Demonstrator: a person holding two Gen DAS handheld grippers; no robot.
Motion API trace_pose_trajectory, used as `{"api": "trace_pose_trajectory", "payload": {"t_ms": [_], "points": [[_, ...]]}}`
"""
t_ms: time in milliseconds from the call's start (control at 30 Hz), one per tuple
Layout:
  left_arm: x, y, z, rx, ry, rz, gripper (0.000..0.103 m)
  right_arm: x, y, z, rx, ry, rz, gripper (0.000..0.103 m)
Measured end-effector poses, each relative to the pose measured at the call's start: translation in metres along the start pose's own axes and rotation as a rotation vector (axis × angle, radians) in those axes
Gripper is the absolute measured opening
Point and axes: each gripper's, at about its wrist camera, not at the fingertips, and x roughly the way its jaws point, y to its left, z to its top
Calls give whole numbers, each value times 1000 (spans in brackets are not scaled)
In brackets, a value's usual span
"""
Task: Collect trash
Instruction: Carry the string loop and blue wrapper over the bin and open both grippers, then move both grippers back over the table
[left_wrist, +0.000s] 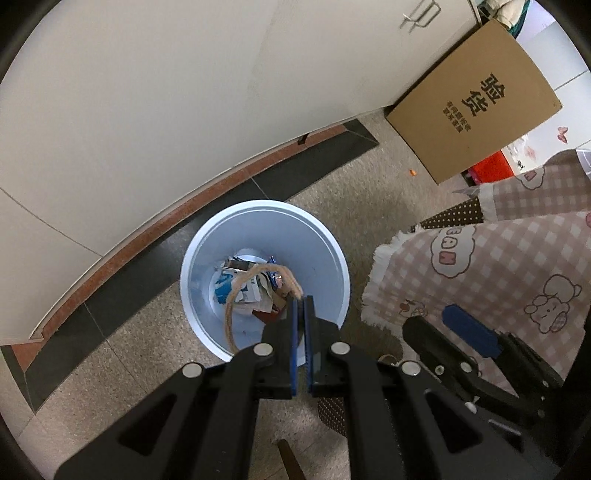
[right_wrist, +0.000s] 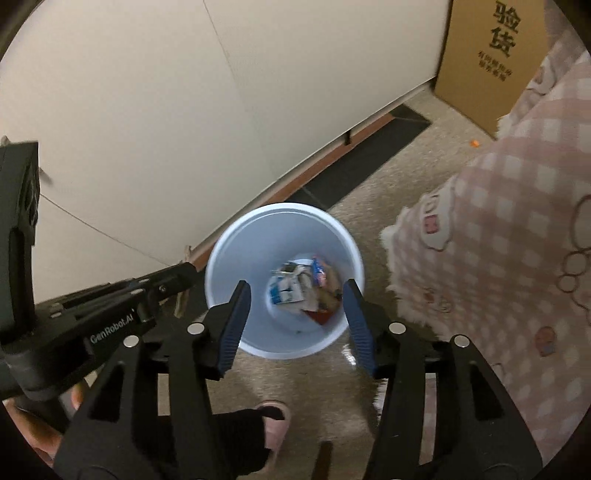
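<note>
A pale blue waste bin (left_wrist: 207, 254) stands on the speckled floor by the wall, with paper and wrapper trash (left_wrist: 245, 286) at its bottom. My left gripper (left_wrist: 302, 301) is shut on a loop of tan rope (left_wrist: 236, 295) and holds it over the bin's opening. My right gripper (right_wrist: 295, 299) is open and empty, hovering above the same bin (right_wrist: 236, 254), whose trash (right_wrist: 306, 291) shows between its fingers. The left gripper's body (right_wrist: 92, 317) shows at the left of the right wrist view.
A pink checked cloth with fringe (left_wrist: 480, 273) hangs at the right, close to the bin. A brown cardboard box (left_wrist: 476, 99) leans against the white cabinet (left_wrist: 147, 92). A small orange scrap (left_wrist: 412, 172) lies on the floor. A slippered foot (right_wrist: 271, 417) is below.
</note>
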Motion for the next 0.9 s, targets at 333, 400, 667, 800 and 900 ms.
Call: {"api": "trace_pose_trajectory", "payload": {"t_ms": [333, 400, 667, 800, 900], "points": [[-15, -34, 14, 56, -24, -2, 5, -28, -25, -5, 41, -76, -53, 52], [-19, -38, 15, 60, -23, -9, 19, -34, -27, -7, 46, -83, -55, 53], [-43, -40, 4, 66, -42, 50, 68, -59, -33, -10, 78, -106, -39, 53], [-58, -36, -1, 54, -59, 32, 68, -80, -25, -13, 69, -126, -32, 53], [-69, -38, -2, 55, -73, 27, 68, -94, -20, -14, 73, -138, -24, 53]]}}
